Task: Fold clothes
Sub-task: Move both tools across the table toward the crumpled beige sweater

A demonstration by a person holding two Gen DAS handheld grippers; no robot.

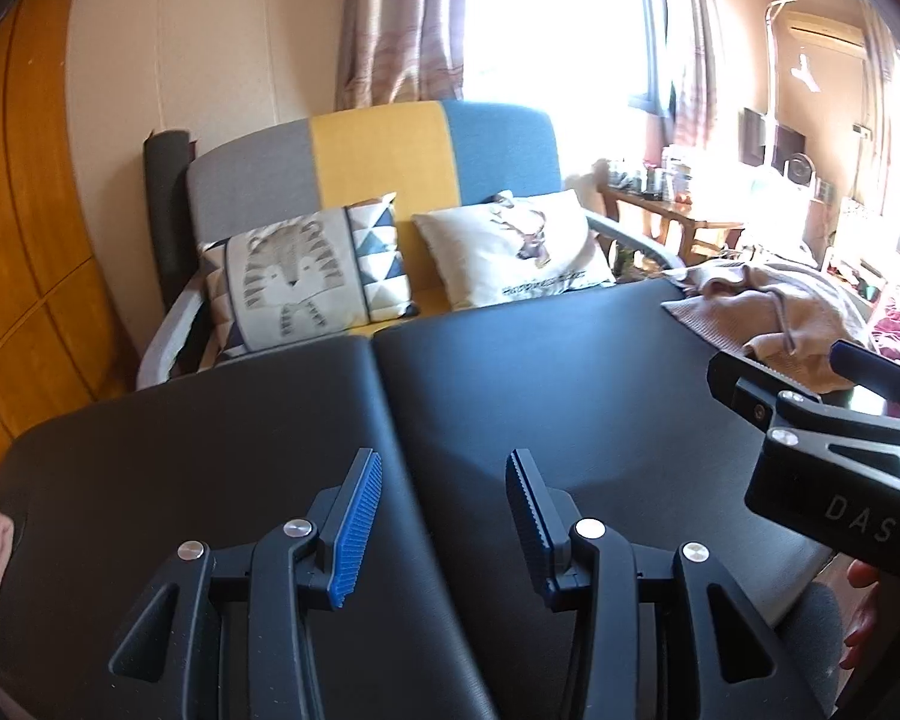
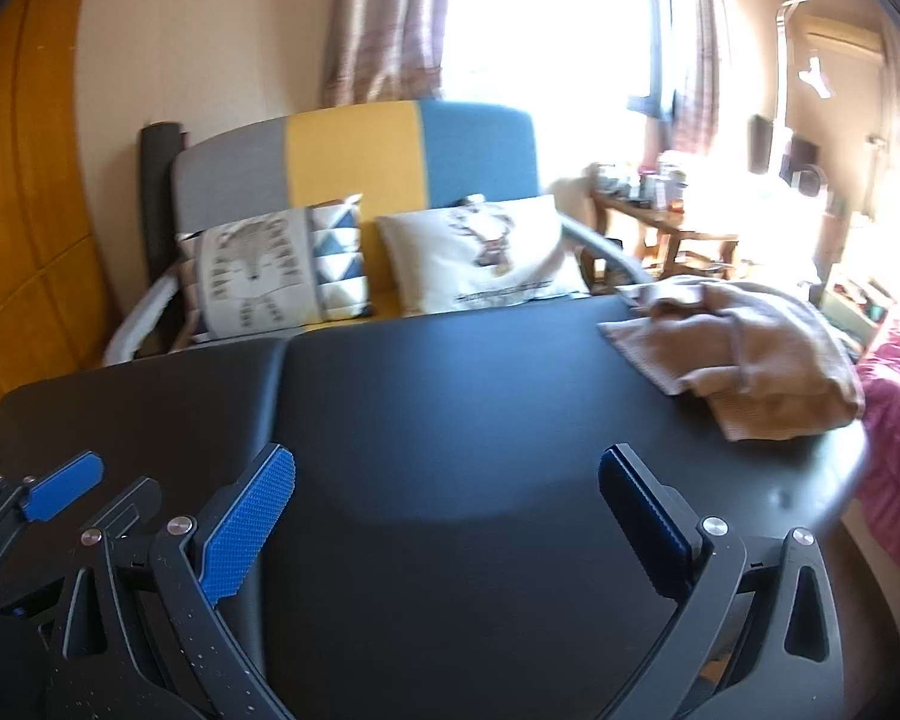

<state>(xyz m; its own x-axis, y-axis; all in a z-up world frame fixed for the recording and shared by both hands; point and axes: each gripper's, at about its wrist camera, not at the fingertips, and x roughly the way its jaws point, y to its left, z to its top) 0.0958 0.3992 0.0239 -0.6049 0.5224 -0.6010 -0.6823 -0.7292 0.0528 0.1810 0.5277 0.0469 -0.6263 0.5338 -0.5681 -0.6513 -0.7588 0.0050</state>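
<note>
Step in hand looks like the reach: both grippers empty over the black table (image 2: 450,396), w/ the beige garment (image 2: 762,354) bunched at its far right corner, unfolded. Next move prob. needs both swung right to grab it. Left gripper (image 1: 444,516) jaws partly apart, holding 0; right gripper (image 2: 447,516) wide, touching nothing.

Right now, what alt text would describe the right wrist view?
Open right tongs hover empty over a black table, with a heap of beige clothing at its far right corner. Behind stands a grey, yellow and blue sofa with two cushions.
</note>
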